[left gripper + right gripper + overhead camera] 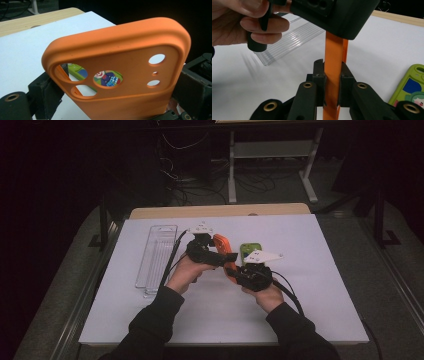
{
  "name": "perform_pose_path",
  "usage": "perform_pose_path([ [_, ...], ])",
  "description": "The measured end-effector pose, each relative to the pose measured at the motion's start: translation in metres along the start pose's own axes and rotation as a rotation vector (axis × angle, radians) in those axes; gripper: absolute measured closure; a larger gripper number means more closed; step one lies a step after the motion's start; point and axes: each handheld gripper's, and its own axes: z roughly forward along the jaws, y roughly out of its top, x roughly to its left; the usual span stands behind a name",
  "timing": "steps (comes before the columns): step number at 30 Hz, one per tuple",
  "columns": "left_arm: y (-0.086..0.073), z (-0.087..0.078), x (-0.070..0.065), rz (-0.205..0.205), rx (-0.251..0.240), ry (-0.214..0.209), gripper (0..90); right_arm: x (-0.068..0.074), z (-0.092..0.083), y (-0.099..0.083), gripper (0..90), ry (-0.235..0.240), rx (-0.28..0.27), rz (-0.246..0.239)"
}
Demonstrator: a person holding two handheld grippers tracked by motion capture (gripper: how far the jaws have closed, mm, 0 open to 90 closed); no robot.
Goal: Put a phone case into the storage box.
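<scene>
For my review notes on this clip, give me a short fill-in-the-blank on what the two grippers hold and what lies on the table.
1. Both grippers hold up a phone case whose colour is ____.
2. The right gripper is ____ on that case's edge.
3. The case lying flat on the white table is ____.
4. The clear plastic tray lies on the person's ____ side.

Missing words: orange; shut; green; left
</scene>
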Motion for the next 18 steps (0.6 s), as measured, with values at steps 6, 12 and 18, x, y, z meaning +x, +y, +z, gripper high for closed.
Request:
perform_pose_path([
  [6, 0.0001, -0.0008, -0.001, 0.006, -0.013, 0.001, 10.5, 0.0001, -0.0002, 0.0, 78.4, -0.002, 0.004, -0.006],
  [12, 0.0003, -0.0017, 0.0004, 0.009, -0.008, -0.016, 12.3, 0.0012, 0.0002, -0.0004, 78.3, -0.003, 0.012, -0.01],
  [18, 0.0022, -0.0049, -0.001, 0.021, -0.008, 0.006, 13.6, 0.0009, 0.0008, -0.0002, 62.7, -0.005, 0.019, -0.03],
])
